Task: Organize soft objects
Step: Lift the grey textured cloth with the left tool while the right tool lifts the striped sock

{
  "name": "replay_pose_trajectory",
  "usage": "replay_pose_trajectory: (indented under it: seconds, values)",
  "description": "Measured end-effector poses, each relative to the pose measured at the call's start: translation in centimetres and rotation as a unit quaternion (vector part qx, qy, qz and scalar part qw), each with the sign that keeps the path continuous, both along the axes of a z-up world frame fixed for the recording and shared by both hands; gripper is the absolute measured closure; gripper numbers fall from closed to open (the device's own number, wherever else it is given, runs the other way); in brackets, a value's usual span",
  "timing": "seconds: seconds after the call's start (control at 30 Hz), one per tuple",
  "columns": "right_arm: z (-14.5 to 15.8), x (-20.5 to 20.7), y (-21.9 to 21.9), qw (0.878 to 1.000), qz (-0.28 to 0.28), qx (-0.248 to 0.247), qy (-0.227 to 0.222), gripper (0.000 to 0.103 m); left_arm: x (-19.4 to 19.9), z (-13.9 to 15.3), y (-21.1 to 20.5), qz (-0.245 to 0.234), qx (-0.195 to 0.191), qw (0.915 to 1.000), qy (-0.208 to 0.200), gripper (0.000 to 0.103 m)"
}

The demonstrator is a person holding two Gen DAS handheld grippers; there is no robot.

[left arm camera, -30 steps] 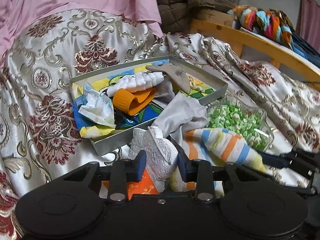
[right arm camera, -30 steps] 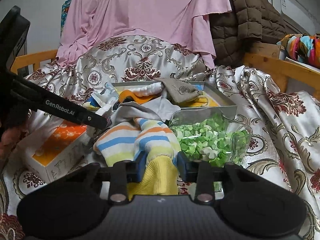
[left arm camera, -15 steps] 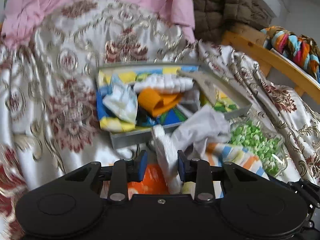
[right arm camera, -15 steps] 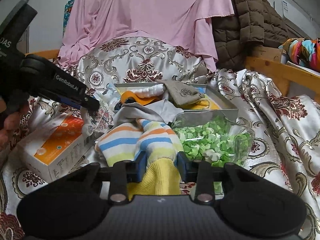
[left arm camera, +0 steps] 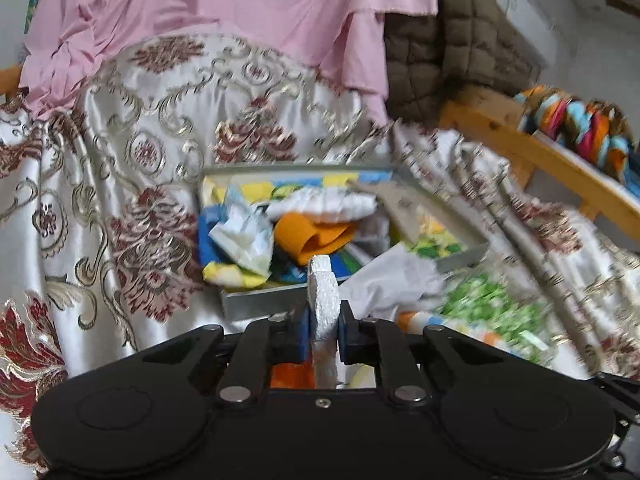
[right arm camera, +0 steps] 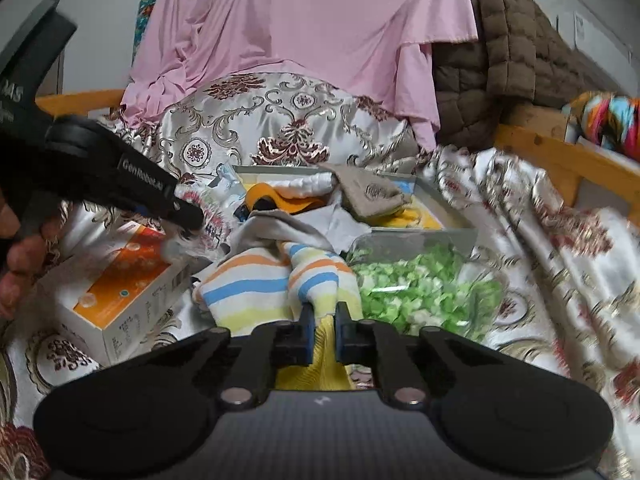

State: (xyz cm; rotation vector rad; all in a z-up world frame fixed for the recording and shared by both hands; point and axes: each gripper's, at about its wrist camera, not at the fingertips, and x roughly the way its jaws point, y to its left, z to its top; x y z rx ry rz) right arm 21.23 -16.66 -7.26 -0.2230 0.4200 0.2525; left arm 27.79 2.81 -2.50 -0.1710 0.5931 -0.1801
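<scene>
Left gripper point(left arm camera: 323, 330) clamps white foam piece point(left arm camera: 322, 292); right gripper point(right arm camera: 322, 330) pinches striped sock point(right arm camera: 272, 284). Tray point(left arm camera: 256, 304) part-filled; both items unplaced.

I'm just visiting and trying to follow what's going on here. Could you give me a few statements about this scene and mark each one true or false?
1. The left claw grips a white foam piece. True.
2. The right claw is wide open and holds nothing. False: it pinches the striped sock.
3. An orange item lies in the grey tray. True.
4. The clear bag holds red bits. False: they are green.
</scene>
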Motion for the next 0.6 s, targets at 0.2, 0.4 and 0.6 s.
replay_pose_trajectory:
  seconds: [0.2,0.4,0.6]
  values:
    - [1.1,-2.6,1.4,0.994,0.000,-0.085,-0.065,0.095,-1.5,1.5,-0.1,-0.014,-0.031,0.9993,-0.011,0.089]
    - [2.5,-6.1,3.1,0.968,-0.008,-0.194,-0.160,0.095,-4.7,3.4,0.4,-0.025,-0.040,0.9976,-0.051,0.089]
    - [4.1,-8.4,3.8,0.944,-0.027,-0.253,-0.211,0.095,-5.6,4.0,0.7,-0.031,-0.063,0.9963,-0.050,0.089]
